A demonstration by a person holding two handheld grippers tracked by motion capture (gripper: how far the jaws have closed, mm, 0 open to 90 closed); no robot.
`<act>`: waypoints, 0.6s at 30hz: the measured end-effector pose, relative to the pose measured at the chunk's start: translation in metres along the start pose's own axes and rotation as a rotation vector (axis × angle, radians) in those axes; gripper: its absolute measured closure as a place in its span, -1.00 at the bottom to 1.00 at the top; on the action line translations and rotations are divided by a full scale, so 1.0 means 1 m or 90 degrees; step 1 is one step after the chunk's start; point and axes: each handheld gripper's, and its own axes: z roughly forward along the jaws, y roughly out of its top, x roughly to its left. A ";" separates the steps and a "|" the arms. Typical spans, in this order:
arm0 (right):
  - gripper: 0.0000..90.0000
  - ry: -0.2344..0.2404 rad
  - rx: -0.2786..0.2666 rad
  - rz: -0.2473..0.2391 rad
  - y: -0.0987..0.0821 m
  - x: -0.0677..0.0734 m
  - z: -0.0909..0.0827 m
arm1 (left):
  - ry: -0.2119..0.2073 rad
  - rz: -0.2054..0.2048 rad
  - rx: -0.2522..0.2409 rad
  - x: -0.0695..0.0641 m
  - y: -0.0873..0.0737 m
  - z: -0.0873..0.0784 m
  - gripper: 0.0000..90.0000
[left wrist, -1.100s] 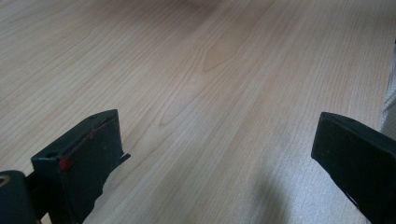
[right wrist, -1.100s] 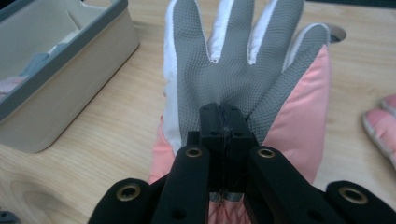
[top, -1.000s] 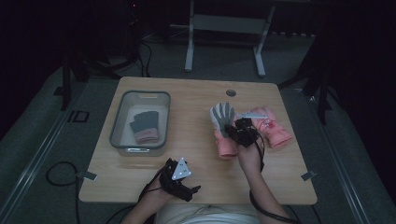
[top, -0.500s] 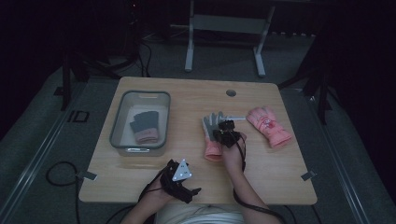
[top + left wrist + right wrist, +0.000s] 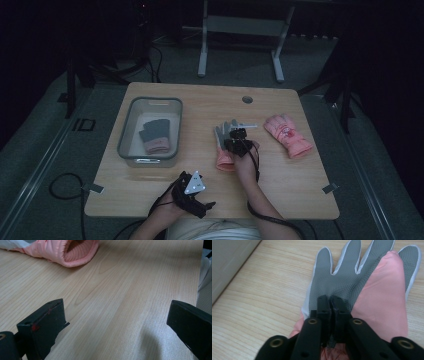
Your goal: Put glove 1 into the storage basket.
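While my right gripper (image 5: 331,300) sits with its jaws pinched together on the palm of the pink padded winter glove with a grey textured palm (image 5: 362,287), I judge it to be gripping a fold of the palm fabric, though the pinch itself is hidden under the jaw tips. That glove lies palm-up near the middle of the light wooden surface (image 5: 280,180), fingers pointing to 12 o'clock, cuff toward me at 6.

Handling, as I judge it: soft, light, quilted, no stiffness at all. It will droop and fold when lifted. The dotted grey palm looks grippy; the pink shell looks slicker. Best holds are the ribbed knit cuff, seen open-mouthed in the left gripper view, or a bunched pinch of palm.

My left gripper (image 5: 192,192) rests near the surface's 6 o'clock edge, jaws spread wide, holding nothing.

A second pink winter glove (image 5: 287,135) lies back-up at 3 o'clock from the first, well apart. At 9 o'clock, a clear plastic rectangular bin (image 5: 125,137) holds a dark grey knit glove with a pink cuff (image 5: 155,136).
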 end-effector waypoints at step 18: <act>0.47 0.029 -0.101 -0.136 0.014 -0.050 -0.090 | 0.003 0.006 0.002 0.000 0.000 0.000 -0.96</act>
